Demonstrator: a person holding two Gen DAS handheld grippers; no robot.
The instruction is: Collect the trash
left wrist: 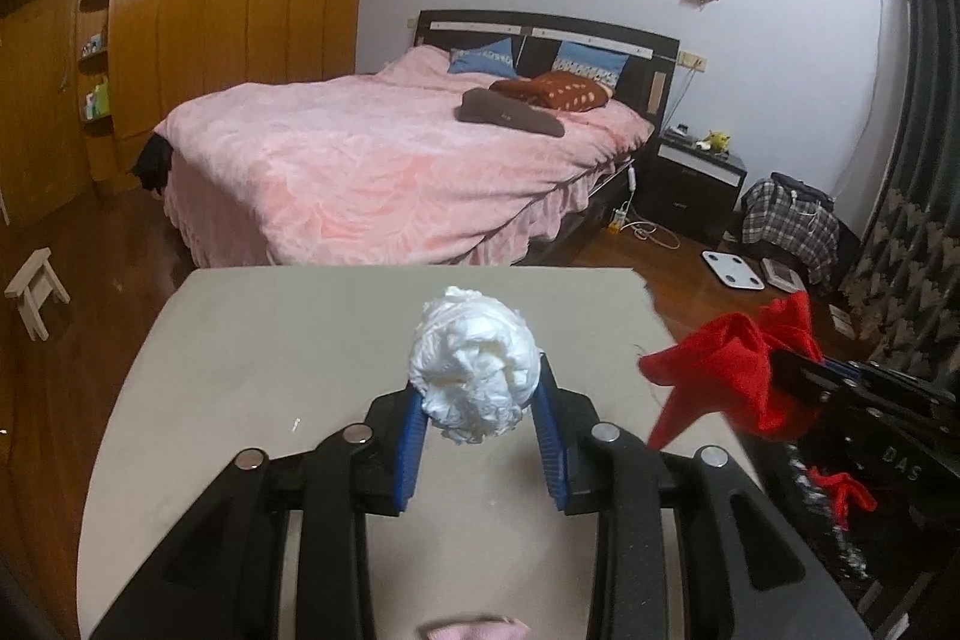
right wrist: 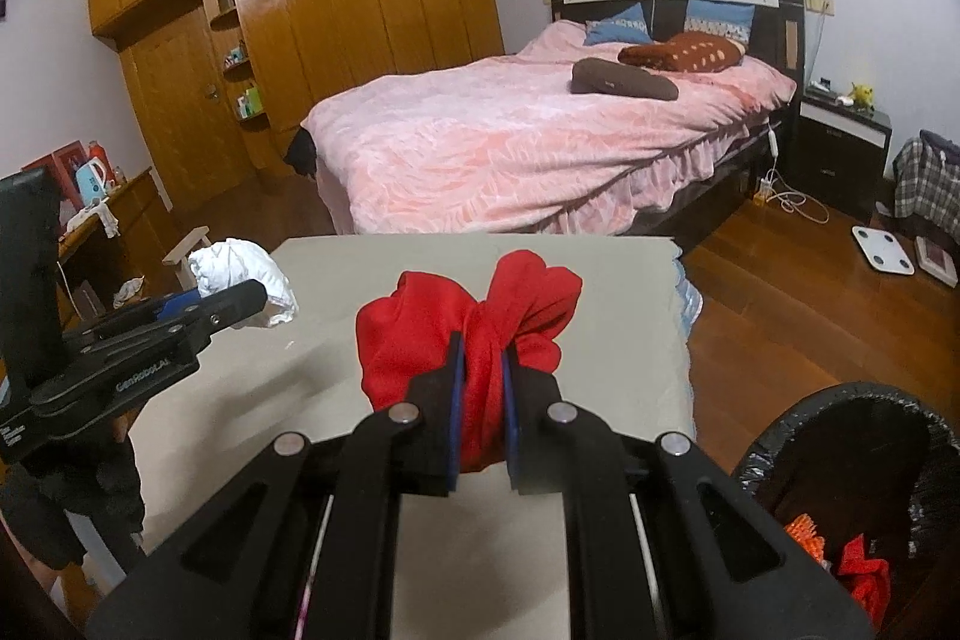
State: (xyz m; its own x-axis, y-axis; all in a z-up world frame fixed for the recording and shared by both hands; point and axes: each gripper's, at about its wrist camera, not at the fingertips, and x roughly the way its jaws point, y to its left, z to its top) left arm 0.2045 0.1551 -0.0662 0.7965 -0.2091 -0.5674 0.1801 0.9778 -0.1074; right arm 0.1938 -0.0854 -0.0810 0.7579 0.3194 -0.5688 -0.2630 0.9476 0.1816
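Left hand-held gripper [left wrist: 480, 418]: closed to a narrow gap on a crumpled white tissue wad [left wrist: 474, 370]; the wad is pinched between the blue pads [left wrist: 411, 454] and is carried clear above the worktop [left wrist: 240, 370].

White tissue wad: held in the air over the middle of the worktop; most of it bulges out beyond the fingertips, so only its lower part is judged to be gripped.

Worktop: a pale grey surface in front of the pink bed [left wrist: 372, 160]; a small white fleck is seen on it left of the gripper, too small to be identified.

Right hand-held gripper [right wrist: 480, 388]: fully closed on a bunched red cloth [right wrist: 468, 328], which is squeezed between the pads and spills out to both sides above them.

Red cloth: held off the worktop, right of the tissue wad and well apart from it.

Trash bin [right wrist: 774, 436]: a dark, bag-lined bin at the lower right of the right wrist view, beside the worktop's right edge; red and orange scraps already lie inside it.

Step in hand: both pieces are judged to be lifted and ready to be carried to the bin.

How it is done well: the right load should be brought over the bin's mouth first, since it is nearer; the pads should be parted only once the cloth hangs wholly inside the rim, so that no trailing corner is caught on the liner. The left grip should be kept firm during travel, as the light wad could be shaken loose.

Risk: the two grippers could be crowded together above the bin if both are moved at once.
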